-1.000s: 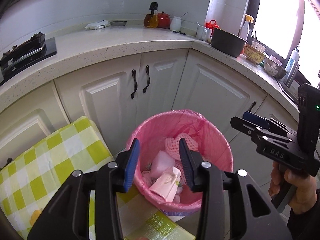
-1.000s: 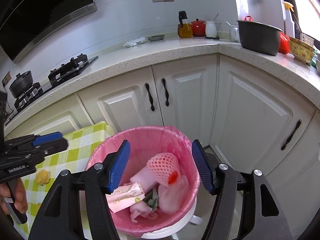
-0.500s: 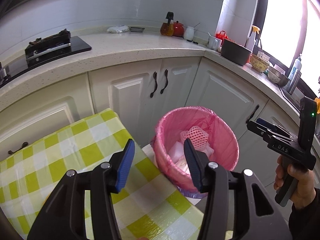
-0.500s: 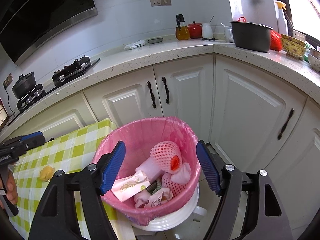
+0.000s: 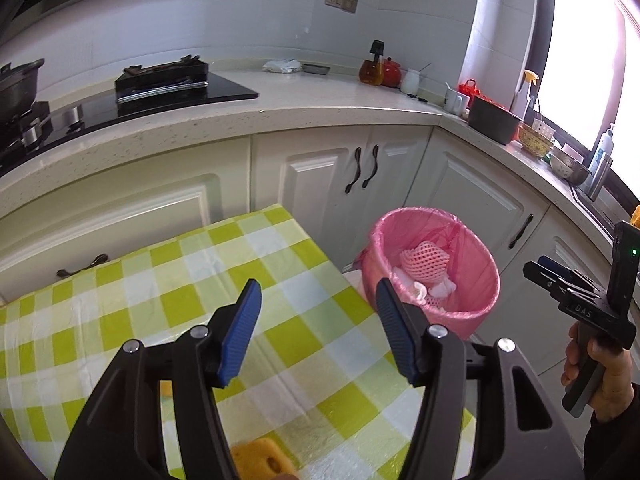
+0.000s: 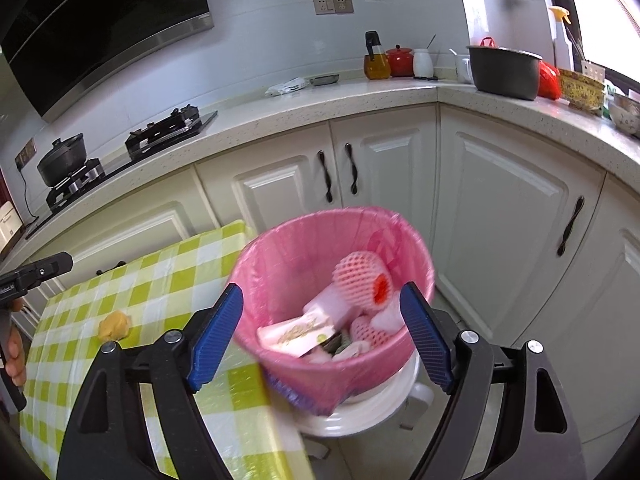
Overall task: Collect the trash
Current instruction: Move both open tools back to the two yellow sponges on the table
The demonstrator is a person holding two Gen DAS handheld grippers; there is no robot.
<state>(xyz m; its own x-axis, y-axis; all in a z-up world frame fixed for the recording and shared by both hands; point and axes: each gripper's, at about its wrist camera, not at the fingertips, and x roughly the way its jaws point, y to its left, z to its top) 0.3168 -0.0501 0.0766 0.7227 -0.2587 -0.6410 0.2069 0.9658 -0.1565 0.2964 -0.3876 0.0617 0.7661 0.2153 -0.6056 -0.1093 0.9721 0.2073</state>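
Left gripper (image 5: 318, 316) is held wide open with nothing between its blue pads (image 5: 240, 330); it is poised over the checked tablecloth (image 5: 160, 280), above the table's near right corner; a yellow sponge-like scrap (image 5: 262, 458) is seen just below and behind the fingers, at the bottom edge of the left wrist view, partly hidden by the gripper body; whether it is touched cannot be told. Ahead and to the right of the left gripper, off the table edge, the pink-lined trash bin (image 5: 476, 312) is seen on the floor beside the white cabinets (image 5: 472, 192); a pink foam net (image 5: 424, 258) and white scraps lie inside it. Right gripper (image 6: 322, 330) is likewise spread wide and grips nothing; it is held above the bin (image 6: 280, 256), whose mouth is framed between the pads (image 6: 426, 340); a foam net with an orange end (image 6: 362, 280), a white wrapper (image 6: 296, 334) and other scraps are seen inside; the bin is blurred at its near rim. To the left of the right gripper, a yellow crumpled scrap (image 6: 115, 326) lies on the tablecloth (image 6: 160, 280), apart from both grippers. Further left, the left gripper's tip and holding hand (image 6: 14, 354) are caught at the frame edge; the right gripper (image 5: 560, 284) and its hand (image 5: 610, 376) are seen at the far right of the left wrist view. A stove (image 5: 160, 80) and a dark pot (image 6: 504, 70) sit on the counter beyond.
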